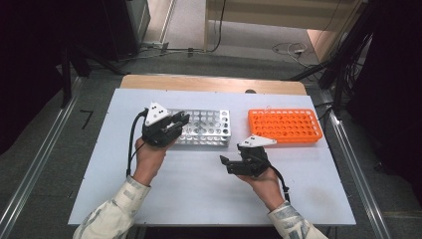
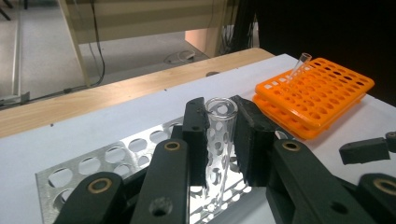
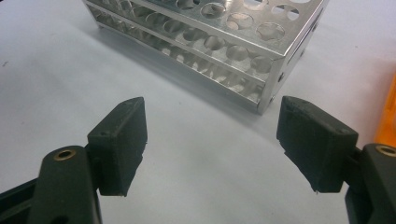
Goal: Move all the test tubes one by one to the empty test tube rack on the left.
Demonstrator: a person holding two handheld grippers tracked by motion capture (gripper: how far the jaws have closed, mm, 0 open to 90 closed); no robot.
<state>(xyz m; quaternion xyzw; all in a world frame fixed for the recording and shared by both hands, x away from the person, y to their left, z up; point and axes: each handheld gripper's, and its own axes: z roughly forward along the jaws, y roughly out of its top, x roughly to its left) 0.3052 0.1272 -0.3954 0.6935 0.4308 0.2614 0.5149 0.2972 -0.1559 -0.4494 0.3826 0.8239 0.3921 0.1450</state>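
Note:
My left gripper (image 1: 180, 120) hovers over the left end of a silver metal tube rack (image 1: 209, 128). In the left gripper view its jaws (image 2: 219, 119) are shut on a clear glass test tube (image 2: 217, 144), which stands upright above the rack's holes (image 2: 88, 170). My right gripper (image 1: 225, 162) lies low over the white table in front of the rack and points left. Its jaws (image 3: 210, 140) are open with nothing between them, and the metal rack's corner (image 3: 261, 93) is just beyond. An orange plastic rack (image 1: 284, 125) at the right holds one clear tube (image 2: 299, 65).
The white board (image 1: 199, 194) rests on a wooden table whose far edge (image 1: 214, 82) shows behind the racks. Bare board lies in front of the racks, around both forearms. Cables and dark stands lie on the floor beyond the table.

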